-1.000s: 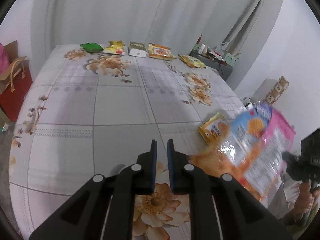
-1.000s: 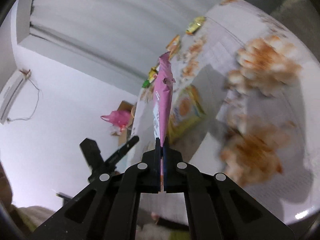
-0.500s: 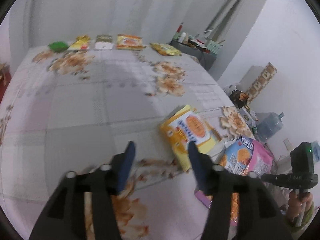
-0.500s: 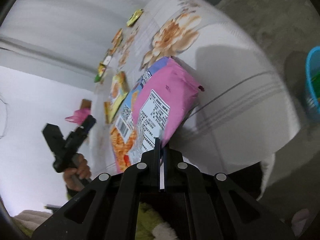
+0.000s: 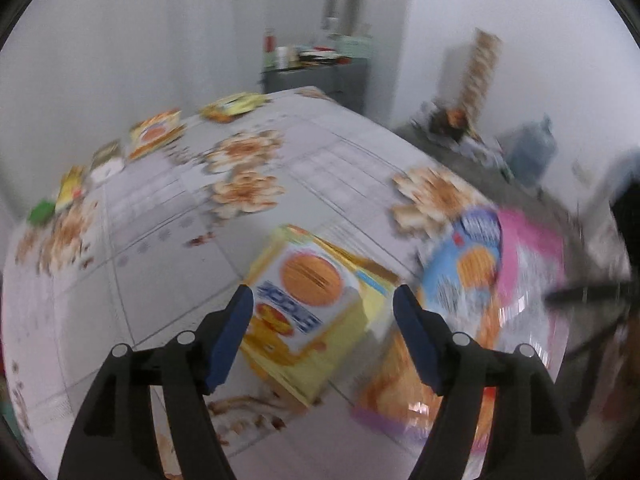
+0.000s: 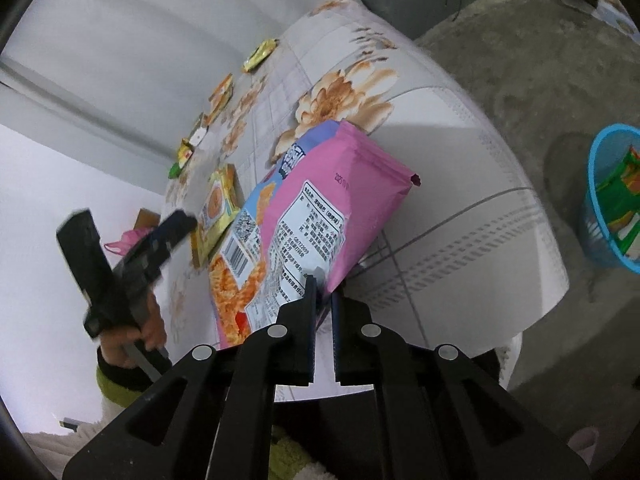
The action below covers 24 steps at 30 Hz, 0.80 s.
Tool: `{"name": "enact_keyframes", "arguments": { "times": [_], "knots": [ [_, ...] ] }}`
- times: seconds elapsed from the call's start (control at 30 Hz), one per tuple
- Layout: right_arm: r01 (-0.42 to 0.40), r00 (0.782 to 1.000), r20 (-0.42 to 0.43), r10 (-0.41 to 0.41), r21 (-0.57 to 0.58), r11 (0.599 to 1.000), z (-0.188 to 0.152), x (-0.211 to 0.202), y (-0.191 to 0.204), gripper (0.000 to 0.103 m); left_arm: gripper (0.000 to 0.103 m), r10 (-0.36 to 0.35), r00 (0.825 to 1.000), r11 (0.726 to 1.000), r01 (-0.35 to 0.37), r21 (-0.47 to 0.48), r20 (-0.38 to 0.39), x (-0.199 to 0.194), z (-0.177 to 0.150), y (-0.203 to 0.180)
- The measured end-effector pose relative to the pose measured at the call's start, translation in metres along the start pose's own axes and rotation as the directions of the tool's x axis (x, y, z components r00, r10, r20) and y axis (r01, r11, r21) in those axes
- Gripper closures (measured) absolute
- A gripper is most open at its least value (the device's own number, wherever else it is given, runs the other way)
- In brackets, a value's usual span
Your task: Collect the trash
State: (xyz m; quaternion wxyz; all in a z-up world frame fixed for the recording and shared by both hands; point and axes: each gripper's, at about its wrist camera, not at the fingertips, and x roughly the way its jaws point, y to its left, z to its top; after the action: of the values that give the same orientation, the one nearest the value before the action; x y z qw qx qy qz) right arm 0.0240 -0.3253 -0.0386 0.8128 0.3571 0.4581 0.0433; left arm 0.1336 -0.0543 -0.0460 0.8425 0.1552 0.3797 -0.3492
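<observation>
Trash collection at a flower-patterned table: the right gripper (image 6: 323,294) pinches the bottom edge of a pink snack bag (image 6: 320,216), its two fingers pressed together on the foil, the bag fanning up and away from the fingertips over the rounded table corner. The bag's printed back panel and barcode face the right wrist camera. In the left wrist view the same pink snack bag (image 5: 492,280) appears blurred at lower right, just beyond the left gripper's right finger.

The left gripper (image 5: 323,300) is spread wide and holds nothing; between its blue-padded fingers (image 5: 230,336), just ahead of the tips, lies a yellow biscuit packet (image 5: 308,304) flat on the tablecloth (image 5: 168,264), just left of the pink bag. From the right wrist, that yellow biscuit packet (image 6: 218,208) shows beyond the pink bag, with the left gripper (image 6: 176,224) and the person's left hand (image 6: 150,328) at the frame's left side.

Farther along the tablecloth (image 6: 440,184), a row of small wrappers (image 5: 156,132) lines the far edge near the pale curtain (image 5: 120,40); motion blur hides their details. The row of small wrappers (image 6: 218,98) is sharper from the right wrist.

On the concrete floor (image 6: 540,80) to the right of the table stands a blue basket (image 6: 596,232) with green and orange packets inside, well apart from the gripped bag. A dark cabinet (image 5: 320,80) with bottles on top sits beyond the table's far corner.
</observation>
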Motion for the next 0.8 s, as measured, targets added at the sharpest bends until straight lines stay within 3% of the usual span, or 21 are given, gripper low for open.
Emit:
{"name": "enact_keyframes", "arguments": {
  "times": [0.1,0.23,0.33,0.47,0.6,0.8],
  "knots": [
    [-0.006,1.0,0.012,0.006,0.018,1.0,0.001,0.0,-0.005,0.098,0.033,0.036,0.999,0.995,-0.034,0.091,-0.026,0.007,-0.008,-0.013],
    [-0.028,0.999,0.024,0.027,0.037,0.999,0.0,-0.004,-0.011,0.098,0.033,0.069,0.995,0.989,-0.059,0.137,-0.067,0.02,-0.013,-0.016],
    [-0.034,0.999,0.026,0.033,0.032,0.999,0.0,-0.005,-0.012,0.095,0.034,0.047,0.995,0.993,-0.037,0.113,-0.086,0.026,-0.012,-0.011],
    [-0.06,0.998,0.026,0.059,0.047,0.997,-0.001,-0.005,-0.016,0.09,0.045,0.008,0.996,0.999,-0.003,0.048,-0.094,0.031,-0.009,-0.001],
    [-0.092,0.995,0.033,0.09,0.079,0.993,-0.002,-0.005,-0.022,0.084,0.052,0.006,0.996,0.999,-0.003,0.035,-0.085,0.031,-0.008,-0.001],
    [-0.105,0.993,0.071,0.097,0.113,0.988,-0.002,-0.017,-0.035,0.084,0.061,-0.001,0.996,0.999,0.006,0.053,-0.089,0.027,-0.009,-0.003]
  ]
}}
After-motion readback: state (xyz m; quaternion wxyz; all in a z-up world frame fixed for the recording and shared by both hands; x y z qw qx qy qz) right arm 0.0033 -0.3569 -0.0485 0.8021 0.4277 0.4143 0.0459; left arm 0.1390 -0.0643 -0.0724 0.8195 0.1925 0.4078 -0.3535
